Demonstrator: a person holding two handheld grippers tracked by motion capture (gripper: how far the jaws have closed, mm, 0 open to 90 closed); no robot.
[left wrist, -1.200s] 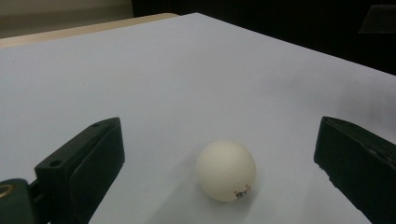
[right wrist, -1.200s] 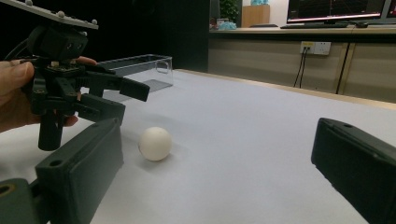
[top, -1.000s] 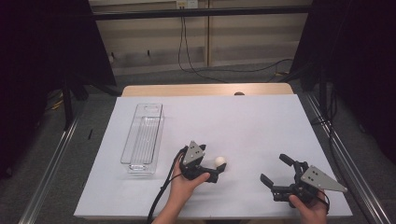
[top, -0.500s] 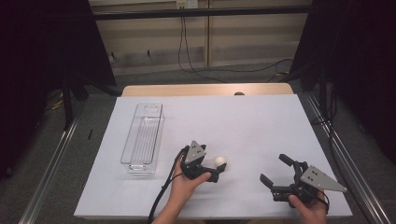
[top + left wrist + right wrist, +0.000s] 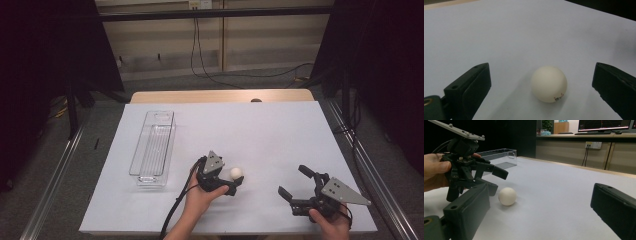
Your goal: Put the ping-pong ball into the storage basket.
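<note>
A: Ball (image 5: 549, 84) is lying on the white counter (image 5: 280, 135) between the left tongs' (image 5: 235, 184) spread jaws, untouched.

B: Grasping is beginning; next they are needing to close. Right tongs (image 5: 295, 187) are gaping, empty, well apart.

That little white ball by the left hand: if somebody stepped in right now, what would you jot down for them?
Left tool: open, jaws either side of the white ball, not touching it.
Right tool: open, holding nothing, low over the table near the front right.
Ball: sits on the table, not yet gripped.
Clear bin: on the left side, nothing visible inside.
Done: left tool lined up on the ball.
Left: close and lift; the bin is probably the destination.
</note>
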